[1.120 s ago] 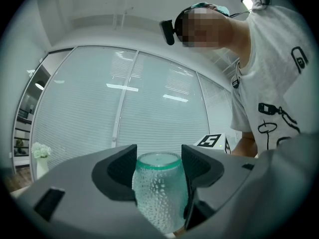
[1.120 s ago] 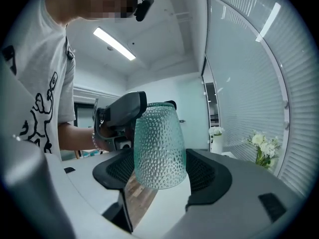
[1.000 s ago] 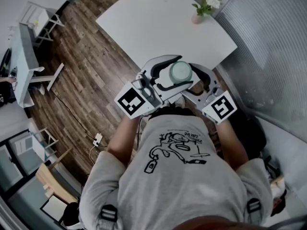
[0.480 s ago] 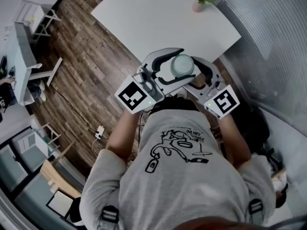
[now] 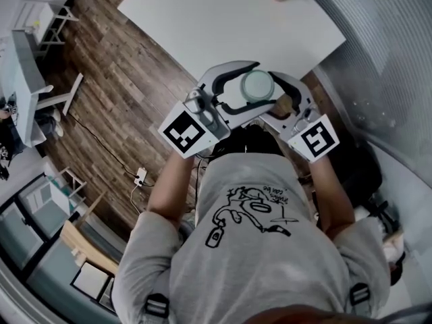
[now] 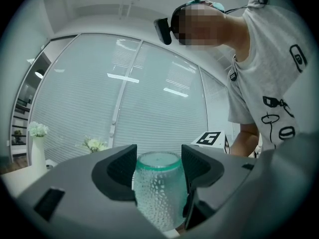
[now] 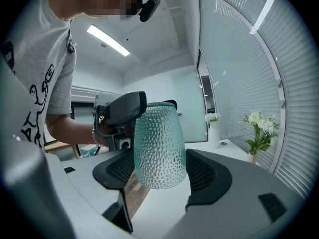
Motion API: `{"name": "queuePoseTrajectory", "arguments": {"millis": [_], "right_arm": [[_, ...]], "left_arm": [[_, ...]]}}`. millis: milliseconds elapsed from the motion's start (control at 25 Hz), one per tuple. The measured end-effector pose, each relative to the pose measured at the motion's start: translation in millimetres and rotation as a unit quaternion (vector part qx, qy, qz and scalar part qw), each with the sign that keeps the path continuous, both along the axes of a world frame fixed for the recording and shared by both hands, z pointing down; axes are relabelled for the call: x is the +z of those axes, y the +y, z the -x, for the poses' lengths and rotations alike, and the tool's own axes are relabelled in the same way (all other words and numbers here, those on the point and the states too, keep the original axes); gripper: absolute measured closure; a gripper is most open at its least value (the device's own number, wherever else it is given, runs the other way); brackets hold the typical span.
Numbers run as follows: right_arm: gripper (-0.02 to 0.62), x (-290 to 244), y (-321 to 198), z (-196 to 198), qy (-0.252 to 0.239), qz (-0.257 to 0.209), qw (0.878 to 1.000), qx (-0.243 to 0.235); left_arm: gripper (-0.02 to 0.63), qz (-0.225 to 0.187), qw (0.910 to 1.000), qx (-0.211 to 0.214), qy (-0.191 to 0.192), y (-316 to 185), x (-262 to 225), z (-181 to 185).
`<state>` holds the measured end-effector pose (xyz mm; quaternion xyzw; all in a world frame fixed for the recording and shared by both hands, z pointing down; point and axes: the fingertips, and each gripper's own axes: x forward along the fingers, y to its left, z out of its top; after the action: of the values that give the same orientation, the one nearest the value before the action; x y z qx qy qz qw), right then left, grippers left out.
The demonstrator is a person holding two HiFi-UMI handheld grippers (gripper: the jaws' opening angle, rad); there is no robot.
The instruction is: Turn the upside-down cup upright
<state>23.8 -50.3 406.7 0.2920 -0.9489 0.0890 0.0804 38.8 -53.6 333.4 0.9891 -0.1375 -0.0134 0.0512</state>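
Left gripper (image 6: pixel 159 166) was clamped on the cup (image 6: pixel 158 195) at the table (image 5: pixel 202 19) edge. Right gripper (image 7: pixel 162 171) jaws stood apart around it.

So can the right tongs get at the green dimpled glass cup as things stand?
Likely yes: the green dimpled glass cup sits between the right tongs, and the left tongs clamp only its upper end, leaving the lower part free.

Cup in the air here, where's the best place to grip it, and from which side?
Grip the cup on its dimpled lower body, from opposite the left gripper, which clamps its upper part. The wall is round and upright, so a level pinch should seat just above the rounded bottom.
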Motion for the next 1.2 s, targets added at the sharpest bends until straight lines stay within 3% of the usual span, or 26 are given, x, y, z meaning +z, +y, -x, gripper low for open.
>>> {"name": "queuePoseTrajectory", "arguments": {"millis": [1200], "right_arm": [[0.259,149,16,-4,0.11,0.034,0.993,-0.04]], "left_arm": [[0.325,-0.019,0.9993,0.006,-0.032,16,143,-7]]}}
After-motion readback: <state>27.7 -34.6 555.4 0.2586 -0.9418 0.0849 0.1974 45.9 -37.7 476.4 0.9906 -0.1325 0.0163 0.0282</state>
